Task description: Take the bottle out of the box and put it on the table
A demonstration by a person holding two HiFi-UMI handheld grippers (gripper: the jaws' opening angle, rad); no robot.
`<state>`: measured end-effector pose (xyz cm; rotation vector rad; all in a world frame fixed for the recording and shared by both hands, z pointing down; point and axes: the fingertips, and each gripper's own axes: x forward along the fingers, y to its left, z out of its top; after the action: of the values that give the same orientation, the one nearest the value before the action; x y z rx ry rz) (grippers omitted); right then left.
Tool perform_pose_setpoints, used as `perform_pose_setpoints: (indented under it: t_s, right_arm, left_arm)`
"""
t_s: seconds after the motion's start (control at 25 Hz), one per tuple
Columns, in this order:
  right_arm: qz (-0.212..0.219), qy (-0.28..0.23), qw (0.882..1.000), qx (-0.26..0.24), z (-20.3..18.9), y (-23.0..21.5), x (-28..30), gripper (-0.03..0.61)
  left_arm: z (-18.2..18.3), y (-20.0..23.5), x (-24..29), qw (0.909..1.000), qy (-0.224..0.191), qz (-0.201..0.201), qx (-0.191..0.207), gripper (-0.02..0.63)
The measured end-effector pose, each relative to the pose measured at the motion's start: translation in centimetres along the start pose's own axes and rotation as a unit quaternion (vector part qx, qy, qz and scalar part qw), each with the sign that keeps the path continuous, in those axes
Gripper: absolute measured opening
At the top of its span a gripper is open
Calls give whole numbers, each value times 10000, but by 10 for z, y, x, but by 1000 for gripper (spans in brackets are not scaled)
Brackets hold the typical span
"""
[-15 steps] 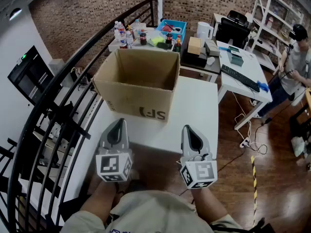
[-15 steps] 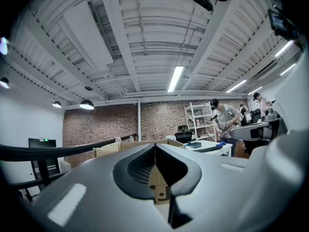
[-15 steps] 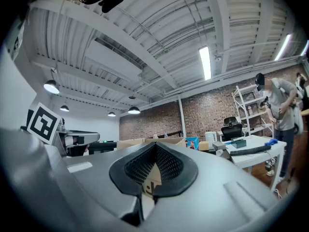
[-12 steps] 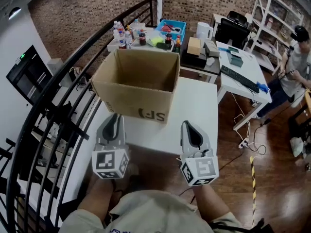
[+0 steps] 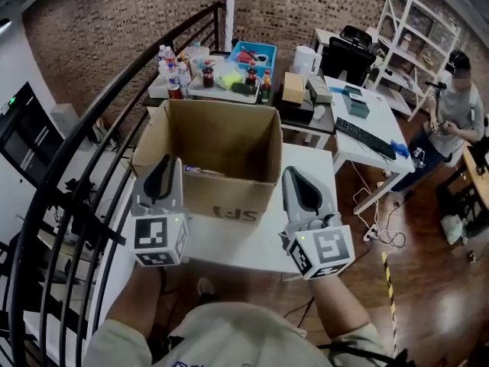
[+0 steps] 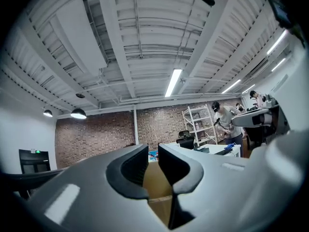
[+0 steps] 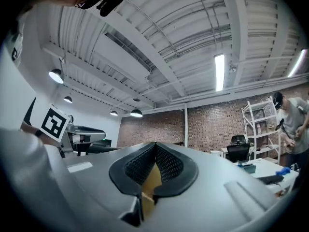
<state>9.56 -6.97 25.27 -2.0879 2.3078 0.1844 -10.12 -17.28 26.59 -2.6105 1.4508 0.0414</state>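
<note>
Task not yet begun: the bottle lay inside the box on the surface; left gripper fingers slightly apart, empty; right gripper fingers closed, both before the box.

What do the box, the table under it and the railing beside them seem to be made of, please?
Box: brown cardboard, matte, with folded edges and a printed front.
Table: smooth white top, probably laminate or painted board.
Railing: black painted metal, judging by its thin curved bars.
</note>
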Motion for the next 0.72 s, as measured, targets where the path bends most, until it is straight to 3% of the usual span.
perform_pose_setpoints:
  t_s: [0.48,0.72]
  right_arm:
    - [-84,127,9995,-266,17,16,151,2]
    - [121,148,9991,-371,27,39,194,1]
  left_arm:
    - [14,57,115,9972,-143,-729,54,38]
    - [-2,85,141,9980,-9,-636,-67,38]
